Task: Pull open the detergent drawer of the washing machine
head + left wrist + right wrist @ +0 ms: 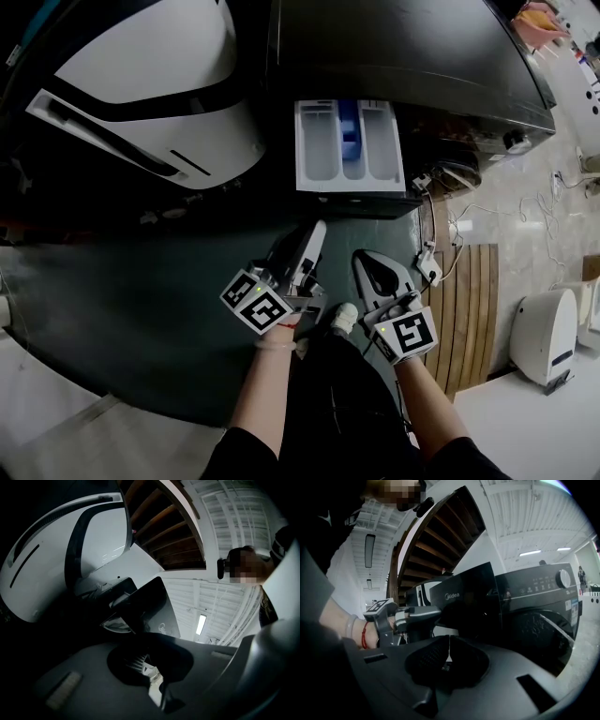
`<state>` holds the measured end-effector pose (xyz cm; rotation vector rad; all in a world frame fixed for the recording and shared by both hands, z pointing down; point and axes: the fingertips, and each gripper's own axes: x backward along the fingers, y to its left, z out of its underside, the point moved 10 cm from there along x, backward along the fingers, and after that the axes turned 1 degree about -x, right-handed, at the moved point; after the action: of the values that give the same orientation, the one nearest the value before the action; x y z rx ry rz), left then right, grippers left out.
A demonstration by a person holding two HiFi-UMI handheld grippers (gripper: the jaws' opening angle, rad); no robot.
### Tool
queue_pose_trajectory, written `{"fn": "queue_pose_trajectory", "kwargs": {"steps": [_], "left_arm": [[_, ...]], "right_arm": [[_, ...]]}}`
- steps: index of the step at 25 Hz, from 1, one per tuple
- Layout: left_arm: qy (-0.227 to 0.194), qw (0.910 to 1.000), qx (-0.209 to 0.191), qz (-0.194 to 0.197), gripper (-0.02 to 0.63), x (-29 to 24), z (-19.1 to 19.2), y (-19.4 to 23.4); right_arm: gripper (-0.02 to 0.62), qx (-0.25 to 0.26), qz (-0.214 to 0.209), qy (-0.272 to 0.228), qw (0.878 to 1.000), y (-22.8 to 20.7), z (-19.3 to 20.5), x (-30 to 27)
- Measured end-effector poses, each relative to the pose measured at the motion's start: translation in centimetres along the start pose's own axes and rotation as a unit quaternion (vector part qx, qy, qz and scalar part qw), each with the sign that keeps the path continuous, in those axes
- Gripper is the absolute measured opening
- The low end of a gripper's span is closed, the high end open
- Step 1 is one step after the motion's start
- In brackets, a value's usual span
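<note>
Detergent drawer point(323, 141): I see it standing well out of the machine's front, towards me. It is white inside, with three compartments side by side and a blue insert point(348, 131) in the middle one.
Washing machine point(403, 47): dark body on the far side of the scene, with the drawer at its upper left corner. In the right gripper view I can make out its round dial point(562, 578) and the door point(539, 630) below the panel.
Left gripper point(317, 229): my left one has its jaws fully together with nothing between them. It sits on the near side of the drawer, apart from it, and points slightly upward.
Right gripper point(360, 255): its jaws are together too, with only a thin slit of light between the pads, and it grips nothing. It lies just right of the left gripper and a little nearer to me.
Gap to drawer: both tips are near the drawer front, but neither touches it.
Marker cubes: one sits on the near end of each gripper, the left cube point(256, 302) and the right cube point(405, 335).
Left side: a white appliance point(159, 84) with a dark band stands beside the washing machine.
Right side: a wooden slatted board point(469, 300) lies on the pale floor, with a white cable point(429, 262) just left of it.
Underfoot: a dark mat point(141, 309) lies before the machines.
</note>
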<state>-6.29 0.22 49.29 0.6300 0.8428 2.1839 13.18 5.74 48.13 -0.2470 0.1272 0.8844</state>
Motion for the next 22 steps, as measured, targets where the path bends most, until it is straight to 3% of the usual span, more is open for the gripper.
{"fn": "queue_pose_trajectory", "kwargs": {"steps": [9, 14, 18, 22], "left_arm": [[0.035, 0.9989, -0.027, -0.019, 0.009, 1.5, -0.7, -1.6], [0.053, 0.9949, -0.073, -0.045, 0.009, 2.1, -2.6, -3.3], [0.071, 0.9869, -0.122, -0.078, 0.009, 3.0, -4.1, -4.6], [0.069, 0.9833, -0.139, -0.095, 0.009, 4.3, -6.1, -6.2]], "right_arm": [[0.012, 0.007, 0.009, -0.019, 1.000, 0.9, -1.4, 1.4], [0.011, 0.013, 0.013, -0.035, 0.999, 1.2, -4.1, 1.8], [0.011, 0.021, 0.019, -0.044, 0.999, 1.5, -5.7, 2.5], [0.011, 0.022, 0.016, -0.056, 0.998, 2.4, -8.0, 3.1]]}}
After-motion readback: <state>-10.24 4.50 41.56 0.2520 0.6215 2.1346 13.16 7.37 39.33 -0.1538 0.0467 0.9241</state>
